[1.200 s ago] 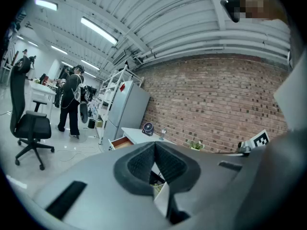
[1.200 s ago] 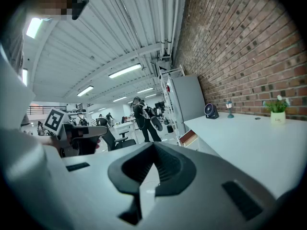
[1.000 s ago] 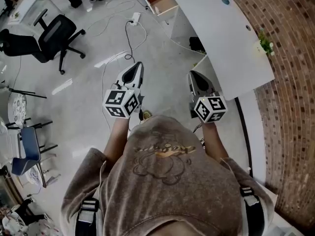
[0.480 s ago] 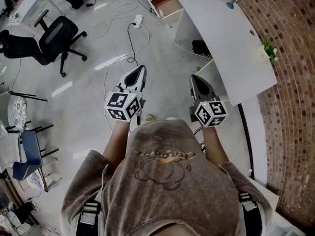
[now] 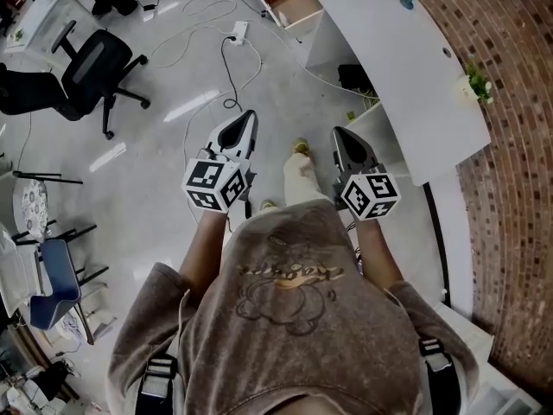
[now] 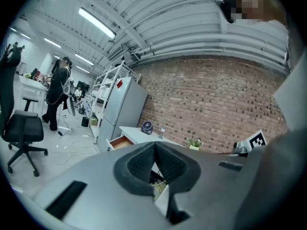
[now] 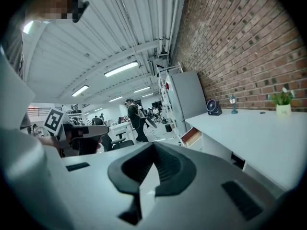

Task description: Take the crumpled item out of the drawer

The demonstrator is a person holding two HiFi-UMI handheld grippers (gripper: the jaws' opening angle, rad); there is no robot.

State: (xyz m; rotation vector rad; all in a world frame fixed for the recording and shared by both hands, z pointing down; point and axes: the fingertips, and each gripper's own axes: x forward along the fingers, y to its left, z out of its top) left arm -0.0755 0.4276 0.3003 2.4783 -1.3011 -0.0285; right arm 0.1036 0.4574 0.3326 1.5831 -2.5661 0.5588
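Note:
An open drawer (image 5: 292, 3) with a brown inside sticks out of the white desk (image 5: 406, 67) far ahead, at the top of the head view. No crumpled item shows from here. Both grippers are held out over the floor at waist height, well short of the desk. My left gripper (image 5: 244, 119) is shut with nothing in it, and the drawer (image 6: 120, 142) lies small and distant beyond its tips (image 6: 154, 145). My right gripper (image 5: 341, 135) is also shut and empty (image 7: 153, 145), with the drawer (image 7: 192, 136) off to its right.
A black office chair (image 5: 86, 67) stands on the left. A power strip with a cable (image 5: 238, 33) lies on the floor before the drawer. The brick wall (image 5: 510, 102) runs behind the desk, which carries a small plant (image 5: 478, 83). The person's leg (image 5: 298, 167) shows between the grippers.
The person has stepped forward, one foot now showing between the grippers. The desk and drawer have shifted a little in view. Both grippers stay shut and level.

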